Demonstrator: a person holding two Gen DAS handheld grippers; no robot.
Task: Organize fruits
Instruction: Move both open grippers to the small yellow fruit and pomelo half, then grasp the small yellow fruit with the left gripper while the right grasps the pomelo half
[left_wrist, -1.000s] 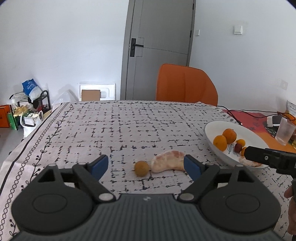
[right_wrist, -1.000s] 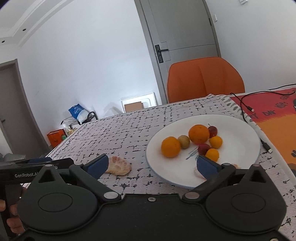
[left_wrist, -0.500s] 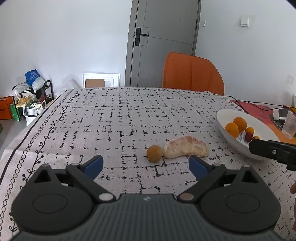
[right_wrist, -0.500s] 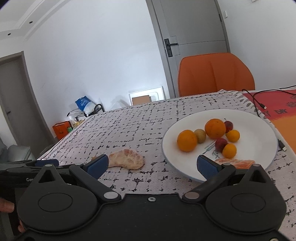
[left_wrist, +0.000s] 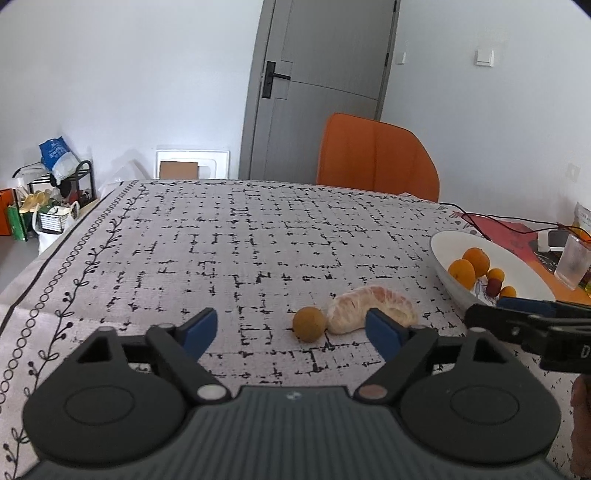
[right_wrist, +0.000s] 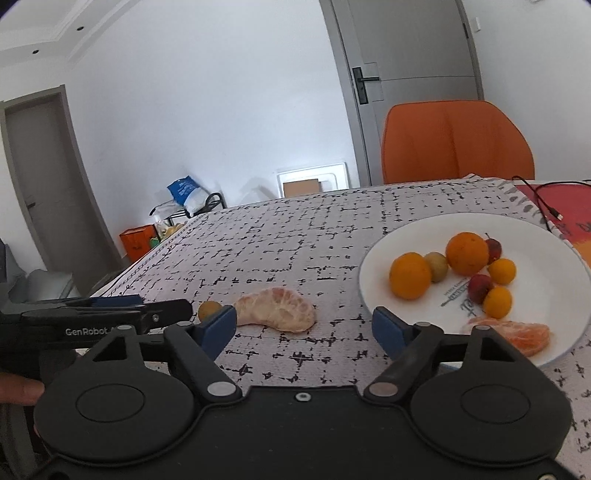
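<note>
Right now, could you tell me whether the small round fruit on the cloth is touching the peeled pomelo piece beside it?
Cannot tell. In the left wrist view the small round fruit overlaps the peeled pomelo piece with no visible gap, and the right wrist view hides the join.

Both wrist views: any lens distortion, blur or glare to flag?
Left wrist view: fisheye bends the grey door, corners vignetted dark, peeled pomelo segment sharp. Right wrist view: same bowing, white plate bright but readable; no motion blur.

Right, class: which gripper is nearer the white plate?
Right. The right gripper sits at the near rim of the white plate; the left gripper faces the small round fruit, farther off. Both jaws have just been closing on nothing.
</note>
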